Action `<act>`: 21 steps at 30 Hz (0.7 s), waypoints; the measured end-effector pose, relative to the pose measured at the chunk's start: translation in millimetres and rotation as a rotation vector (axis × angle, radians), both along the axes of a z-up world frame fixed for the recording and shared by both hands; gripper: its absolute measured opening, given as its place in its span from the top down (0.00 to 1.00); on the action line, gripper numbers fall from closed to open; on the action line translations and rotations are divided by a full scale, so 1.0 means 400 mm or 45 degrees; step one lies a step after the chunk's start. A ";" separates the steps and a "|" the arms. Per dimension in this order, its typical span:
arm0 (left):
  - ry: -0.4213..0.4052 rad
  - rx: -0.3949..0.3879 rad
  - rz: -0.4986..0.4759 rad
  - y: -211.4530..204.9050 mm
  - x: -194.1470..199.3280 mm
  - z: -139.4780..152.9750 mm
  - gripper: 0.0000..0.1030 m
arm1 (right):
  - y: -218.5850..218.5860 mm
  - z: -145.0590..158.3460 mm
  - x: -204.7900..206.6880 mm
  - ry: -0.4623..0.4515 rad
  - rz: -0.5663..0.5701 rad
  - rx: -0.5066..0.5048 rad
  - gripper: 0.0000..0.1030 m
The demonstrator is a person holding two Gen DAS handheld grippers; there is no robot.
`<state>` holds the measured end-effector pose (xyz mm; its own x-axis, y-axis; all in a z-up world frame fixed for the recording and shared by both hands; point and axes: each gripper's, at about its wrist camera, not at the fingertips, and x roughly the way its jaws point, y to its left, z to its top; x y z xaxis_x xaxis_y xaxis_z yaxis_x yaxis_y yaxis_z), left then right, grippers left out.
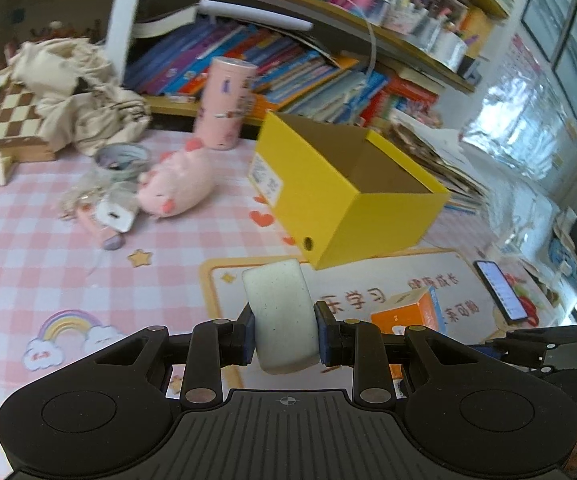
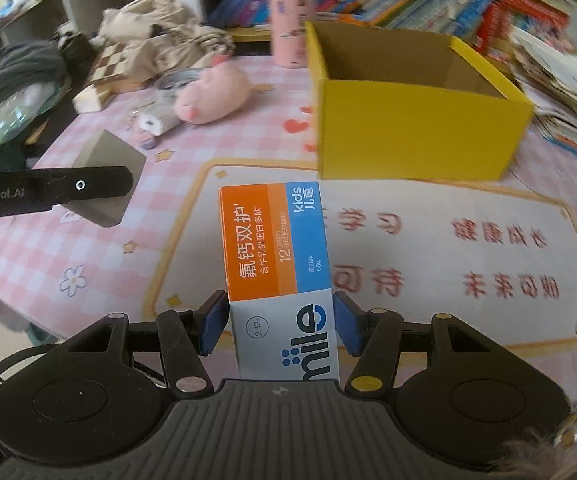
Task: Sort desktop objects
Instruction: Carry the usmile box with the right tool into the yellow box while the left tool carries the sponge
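My left gripper point(image 1: 284, 334) is shut on a white eraser block point(image 1: 280, 316) and holds it above the desk mat, short of the open yellow box point(image 1: 388, 220). In the right wrist view the same eraser point(image 2: 106, 178) shows at the left, held by the left gripper's finger. My right gripper point(image 2: 278, 322) has its jaws on both sides of an orange, blue and white toothpaste box point(image 2: 276, 264) that lies on the mat; the pads look close to its sides with small gaps. The yellow box point(image 2: 416, 132) stands just beyond it.
A pink plush pig point(image 1: 176, 184), a tape roll point(image 1: 122, 160), a pink cylinder tin point(image 1: 226, 102), a chessboard box point(image 1: 16, 124) and crumpled cloth point(image 1: 76, 92) lie at the back left. A phone point(image 1: 500, 290) lies at the right. Bookshelves line the back.
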<state>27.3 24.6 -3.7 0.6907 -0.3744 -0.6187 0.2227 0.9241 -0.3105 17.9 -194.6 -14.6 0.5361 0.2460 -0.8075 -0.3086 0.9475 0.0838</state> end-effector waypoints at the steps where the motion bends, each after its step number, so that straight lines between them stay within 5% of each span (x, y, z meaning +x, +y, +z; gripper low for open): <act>1: -0.003 0.005 -0.014 -0.011 0.003 0.002 0.73 | -0.011 0.001 0.000 -0.003 -0.017 0.002 0.47; 21: -0.046 0.101 -0.201 -0.207 0.077 0.016 0.74 | -0.174 0.011 0.073 0.002 -0.151 0.019 0.47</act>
